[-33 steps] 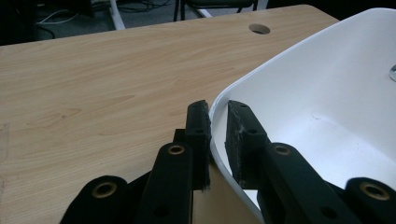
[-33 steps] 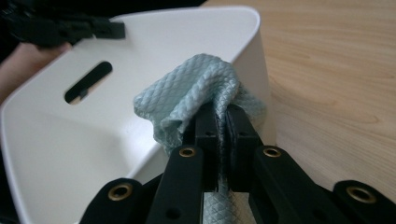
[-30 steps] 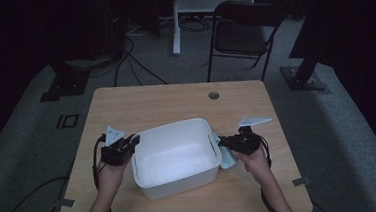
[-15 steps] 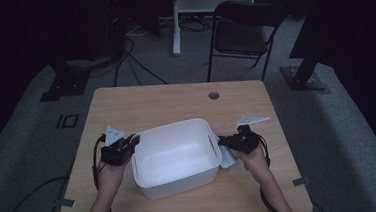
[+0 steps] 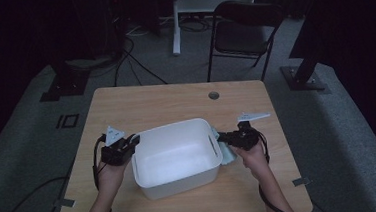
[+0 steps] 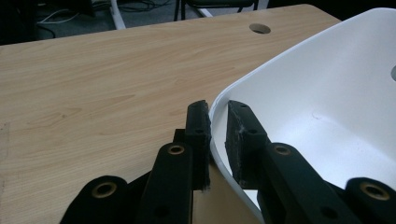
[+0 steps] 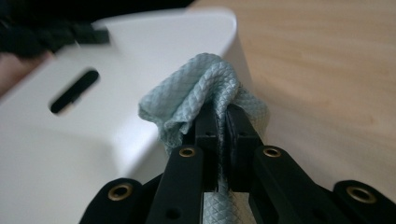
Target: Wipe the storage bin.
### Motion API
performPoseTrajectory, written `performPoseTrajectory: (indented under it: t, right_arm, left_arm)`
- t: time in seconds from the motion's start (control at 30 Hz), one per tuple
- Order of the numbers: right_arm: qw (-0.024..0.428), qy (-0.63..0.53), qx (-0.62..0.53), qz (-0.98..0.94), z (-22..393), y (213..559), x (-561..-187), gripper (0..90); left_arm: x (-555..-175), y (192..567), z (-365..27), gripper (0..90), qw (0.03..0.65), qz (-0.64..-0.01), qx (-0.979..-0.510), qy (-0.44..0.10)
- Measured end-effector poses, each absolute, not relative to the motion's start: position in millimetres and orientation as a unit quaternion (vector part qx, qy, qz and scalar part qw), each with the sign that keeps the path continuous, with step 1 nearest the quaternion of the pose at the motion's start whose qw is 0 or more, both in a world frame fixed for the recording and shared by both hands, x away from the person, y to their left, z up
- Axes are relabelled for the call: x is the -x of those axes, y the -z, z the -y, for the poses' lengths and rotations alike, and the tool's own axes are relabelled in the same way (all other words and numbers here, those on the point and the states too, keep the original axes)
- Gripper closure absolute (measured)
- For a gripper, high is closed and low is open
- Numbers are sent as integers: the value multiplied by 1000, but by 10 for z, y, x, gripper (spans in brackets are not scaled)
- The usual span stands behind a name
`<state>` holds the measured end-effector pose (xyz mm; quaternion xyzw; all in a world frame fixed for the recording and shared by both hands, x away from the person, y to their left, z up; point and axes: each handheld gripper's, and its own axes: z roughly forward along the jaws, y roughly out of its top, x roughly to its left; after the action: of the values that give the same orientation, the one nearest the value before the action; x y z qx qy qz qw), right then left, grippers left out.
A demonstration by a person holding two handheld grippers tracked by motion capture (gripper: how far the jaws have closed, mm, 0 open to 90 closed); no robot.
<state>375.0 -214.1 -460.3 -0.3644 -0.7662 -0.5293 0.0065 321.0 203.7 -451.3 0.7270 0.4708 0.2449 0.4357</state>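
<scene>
The left tool (image 6: pixel 215 135) pinches the rim of the white tub (image 5: pixel 174 157) at the lower centre of the table (image 5: pixel 175 99). The right tool (image 7: pixel 222 116) is closed on a pale blue cloth (image 7: pixel 205 84) against the tub's right wall. The cloth looks soft and light; the tub seems stiff, best held at its rim.

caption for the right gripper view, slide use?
Right gripper pinching a pale blue cloth against the white tub's outer wall.

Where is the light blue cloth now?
The cloth is pinched in the right gripper, against the outer right wall of the white tub.
</scene>
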Motion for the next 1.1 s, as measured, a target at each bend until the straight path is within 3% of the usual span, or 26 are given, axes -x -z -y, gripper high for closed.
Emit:
performPoseTrajectory:
  t: [0.13, 0.43, 0.7, 1.1]
  right_arm:
    - [-4, 531, 357, 769, 2121, 4499, -3769, 857]
    - [0, 514, 367, 776, 2092, 4615, -3794, 856]
    - [-11, 533, 361, 765, 2113, 4429, -3839, 857]
    - [6, 513, 369, 775, 2077, 4567, -3910, 857]
  left_arm:
    - [-3211, 4512, -2032, 799, 435, -471, -728, -245]
    - [-3212, 4511, -2029, 798, 435, -472, -727, -245]
    - [-3217, 4511, -2015, 799, 434, -471, -728, -245]
    - [-3216, 4511, -2012, 798, 434, -472, -727, -246]
